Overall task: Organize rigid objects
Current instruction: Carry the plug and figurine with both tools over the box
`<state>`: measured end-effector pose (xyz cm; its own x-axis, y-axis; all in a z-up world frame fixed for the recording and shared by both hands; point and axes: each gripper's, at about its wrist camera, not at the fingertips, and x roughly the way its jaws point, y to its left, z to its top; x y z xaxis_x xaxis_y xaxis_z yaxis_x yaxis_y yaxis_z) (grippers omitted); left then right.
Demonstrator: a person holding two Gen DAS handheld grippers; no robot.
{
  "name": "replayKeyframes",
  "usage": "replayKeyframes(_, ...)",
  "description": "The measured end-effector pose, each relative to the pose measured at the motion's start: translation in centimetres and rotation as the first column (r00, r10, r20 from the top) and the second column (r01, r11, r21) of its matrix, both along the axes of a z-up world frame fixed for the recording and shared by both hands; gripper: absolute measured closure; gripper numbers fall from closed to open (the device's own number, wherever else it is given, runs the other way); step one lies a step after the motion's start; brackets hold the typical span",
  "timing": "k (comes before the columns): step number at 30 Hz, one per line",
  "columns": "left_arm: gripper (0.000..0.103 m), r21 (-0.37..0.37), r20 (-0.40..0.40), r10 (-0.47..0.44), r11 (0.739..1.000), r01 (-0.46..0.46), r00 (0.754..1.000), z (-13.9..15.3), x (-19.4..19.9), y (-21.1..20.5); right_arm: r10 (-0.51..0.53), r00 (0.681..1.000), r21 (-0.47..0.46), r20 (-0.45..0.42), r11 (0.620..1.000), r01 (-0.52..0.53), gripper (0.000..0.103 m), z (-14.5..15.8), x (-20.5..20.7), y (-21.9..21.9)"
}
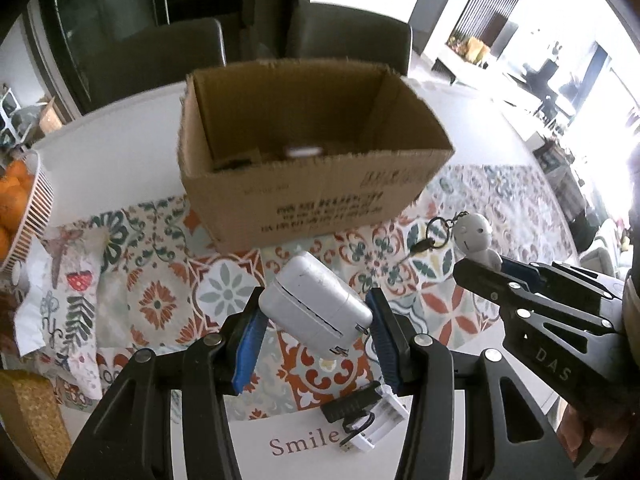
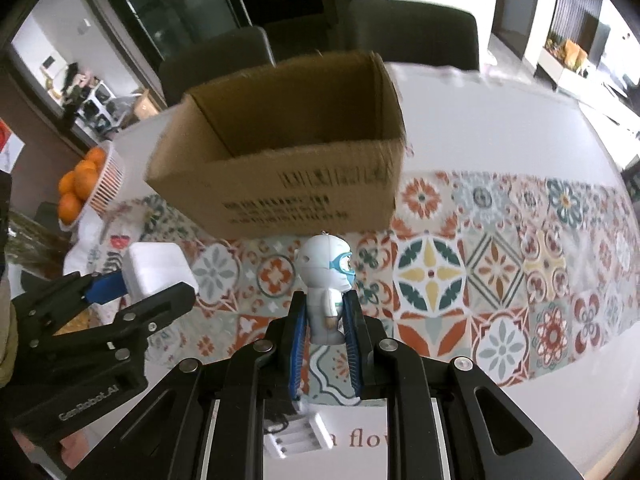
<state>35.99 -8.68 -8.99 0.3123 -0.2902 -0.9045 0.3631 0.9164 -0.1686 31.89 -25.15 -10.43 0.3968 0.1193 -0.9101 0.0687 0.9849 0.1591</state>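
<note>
Cardboard box [image 1: 304, 152], open top, sits on the tabletop [image 1: 120, 160] straight ahead of both grippers and lower than what they carry; its long side runs across the view, near wall facing them. That is the relation the next move turns on: box ahead and below, so each load likely has to travel forward over the near rim before release.

Patterned cloth [image 1: 160, 280] covers the tabletop under both grippers and reaches to the foot of the box.

Left gripper [image 1: 316, 320] grasps a white charger [image 1: 316, 304] across its body, pads pressing both sides, charger tilted, prongs toward the right pad, lifted clear of the cloth. Box opening lies dead ahead of it, so this hand looks the more squarely lined up.

Right gripper [image 2: 326, 320] is clenched on a small white figurine [image 2: 328, 280], pinched at the body, head upright above the fingertips, keyring [image 1: 438, 232] hanging off the head. Box lies ahead and slightly left of it.

White battery holder [image 1: 376, 420] with a black cable still rests on a card [image 1: 296, 444] below and behind the left gripper, not yet collected.

Something pale already lies in the box; too blurred to name.
</note>
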Motion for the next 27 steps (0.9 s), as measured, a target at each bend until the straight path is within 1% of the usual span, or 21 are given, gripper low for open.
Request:
replayKeyframes(6, 0.054, -0.025, 0.064, 0.015, 1.000, -0.013, 0.998, 2.8, 0.3, 0.5, 0.026, 0.997, -0.002, 0.073, 1.000, -0.026, 0.084, 2.7, 0.4, 0.8)
replayKeyframes(16, 0.054, -0.053, 0.136, 0.037, 0.998, -0.030, 0.990, 6.4, 2.0, 0.2, 0.037, 0.984, 0.005, 0.173, 0.999, -0.039, 0.084, 6.4, 2.1, 0.7)
replayKeyframes(25, 0.054, -0.052, 0.161, 0.054, 0.998, -0.046, 0.986, 7.7, 4.3, -0.4, 0.048, 0.975, 0.008, 0.219, 0.999, -0.051, 0.084, 8.2, 4.9, 0.2)
replayKeyframes(27, 0.054, -0.049, 0.162, 0.057, 0.998, -0.050, 0.985, 7.9, 4.9, -0.5, 0.054, 0.973, -0.003, 0.223, 0.998, -0.055, 0.084, 8.5, 5.4, 0.2)
